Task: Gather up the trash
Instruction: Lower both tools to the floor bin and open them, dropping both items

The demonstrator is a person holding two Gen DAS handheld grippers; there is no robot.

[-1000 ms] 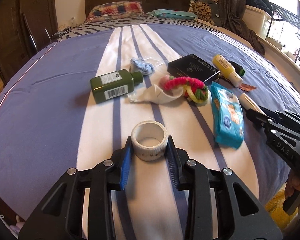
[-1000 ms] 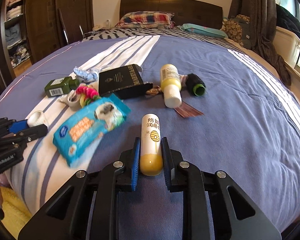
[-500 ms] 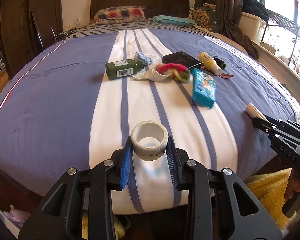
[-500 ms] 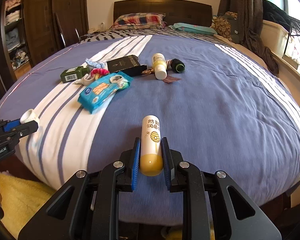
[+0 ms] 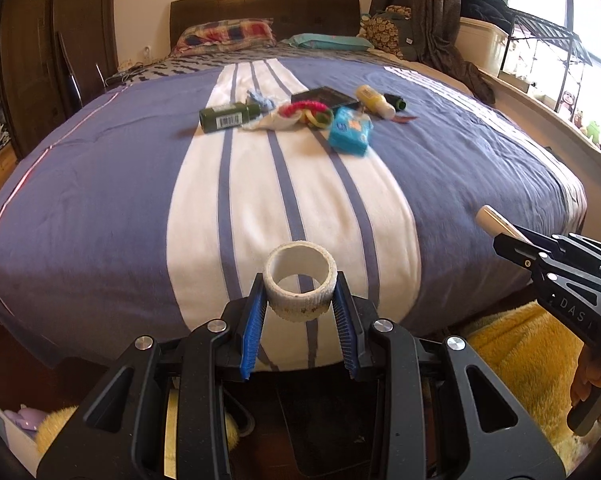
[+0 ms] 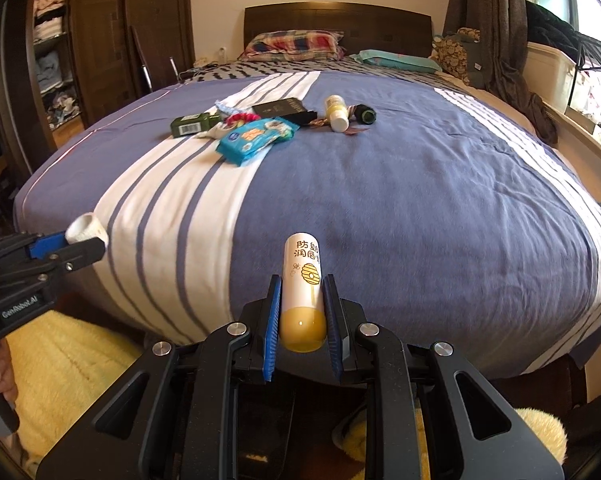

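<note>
My left gripper is shut on a white tape roll, held in the air off the foot of the bed. My right gripper is shut on a white and yellow lip balm tube, also off the bed's foot edge. Each gripper shows in the other view: the right one with the tube tip, the left one with the roll. Far up the bed lie a green bottle, a blue wipes pack, a crumpled tissue, a yellow bottle and a black box.
The striped blue and white bedspread fills the middle. A yellow fluffy rug lies on the floor below the bed's foot. A dark wardrobe stands left, a window ledge right. A pink and yellow ring toy lies among the items.
Both grippers have pulled back from the bed with their items still held. The pile on the bed now looks far away, and the floor and rug have come into view.
</note>
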